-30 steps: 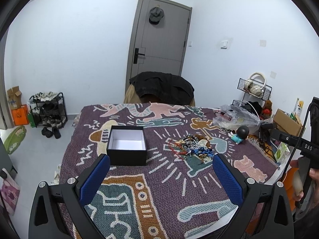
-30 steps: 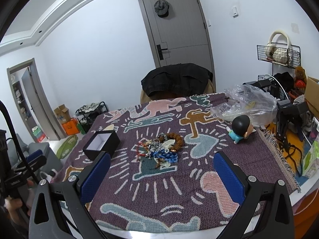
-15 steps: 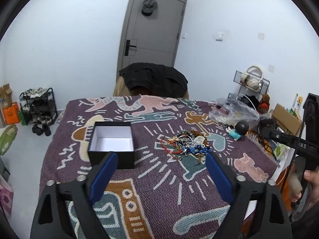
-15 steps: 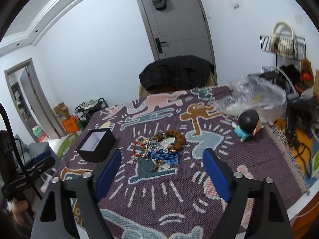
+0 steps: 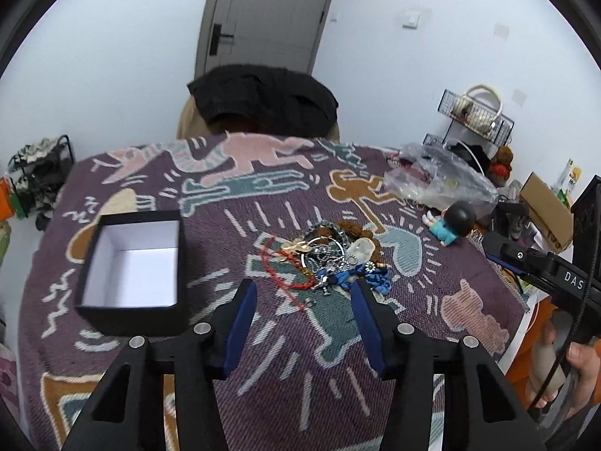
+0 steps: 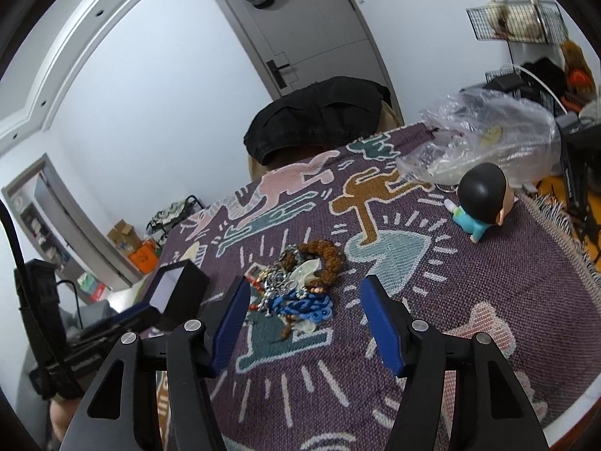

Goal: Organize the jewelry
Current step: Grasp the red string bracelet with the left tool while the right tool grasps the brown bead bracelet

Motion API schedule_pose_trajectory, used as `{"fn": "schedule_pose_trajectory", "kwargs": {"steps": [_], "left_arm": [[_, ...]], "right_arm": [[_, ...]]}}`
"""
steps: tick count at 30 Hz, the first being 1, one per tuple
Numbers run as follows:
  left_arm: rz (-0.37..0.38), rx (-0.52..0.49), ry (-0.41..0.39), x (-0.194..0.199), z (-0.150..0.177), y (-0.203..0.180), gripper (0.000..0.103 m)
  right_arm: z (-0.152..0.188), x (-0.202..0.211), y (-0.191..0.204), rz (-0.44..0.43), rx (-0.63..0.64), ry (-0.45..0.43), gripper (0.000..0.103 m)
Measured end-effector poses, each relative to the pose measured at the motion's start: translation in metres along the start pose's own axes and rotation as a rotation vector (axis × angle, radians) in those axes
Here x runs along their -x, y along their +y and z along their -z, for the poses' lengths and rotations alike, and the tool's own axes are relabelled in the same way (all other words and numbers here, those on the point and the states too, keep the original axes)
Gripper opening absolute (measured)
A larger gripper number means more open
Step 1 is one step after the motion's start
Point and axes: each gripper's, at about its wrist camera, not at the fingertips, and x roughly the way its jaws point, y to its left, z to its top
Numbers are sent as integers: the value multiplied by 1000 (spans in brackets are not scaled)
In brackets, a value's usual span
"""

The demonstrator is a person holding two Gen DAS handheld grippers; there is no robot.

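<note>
A tangled pile of jewelry (image 5: 330,259) (image 6: 300,285) lies mid-table on the patterned cloth: a red cord, silver chains, a blue chain, a brown bead bracelet. A black box with a white inside (image 5: 131,270) (image 6: 176,293) stands open-topped to its left. My left gripper (image 5: 304,297) hovers just short of the pile's near edge, its jaws closing with nothing between the pads. My right gripper (image 6: 306,300) hangs over the pile's blue chain, jaws also closing, pads clear of the jewelry.
A small figurine with a black head (image 5: 450,221) (image 6: 482,199) lies right of the pile, beside a clear plastic bag (image 5: 439,180) (image 6: 492,139). A chair draped in black cloth (image 5: 263,97) stands behind the table. Clutter and a wire rack (image 5: 477,116) fill the right side.
Both grippers have come down and forward toward the jewelry pile. Their blue pads have drawn noticeably closer together in both views.
</note>
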Motion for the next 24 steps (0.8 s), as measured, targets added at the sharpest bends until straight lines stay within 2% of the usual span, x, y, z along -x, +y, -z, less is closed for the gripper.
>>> {"fn": "schedule_pose_trajectory", "kwargs": {"steps": [4,10,13,16,19,24], "left_arm": [[-15,-9,50,-25,-7,-6,47],[-54,-13,121,-60,-16,-9,45],[-71,-2,149,-78,-19,-5,43],[-82,25,179,-95,-21,1,36],[-113,38,204,-110,-21,8,36],[-162,49,238,-130,-18,18,36]], "right_arm": [[-5,-15,-12,-20,-59,26,53],[-10,-46,-29,-57,-140,86,46],[-11,-61,-34,-59,-158,110,44],[-14,-75,-39,-60,-174,129,43],[-16,-85,-44,-62,-184,141,37],[-18,-101,-53,-61,-200,161,37]]}}
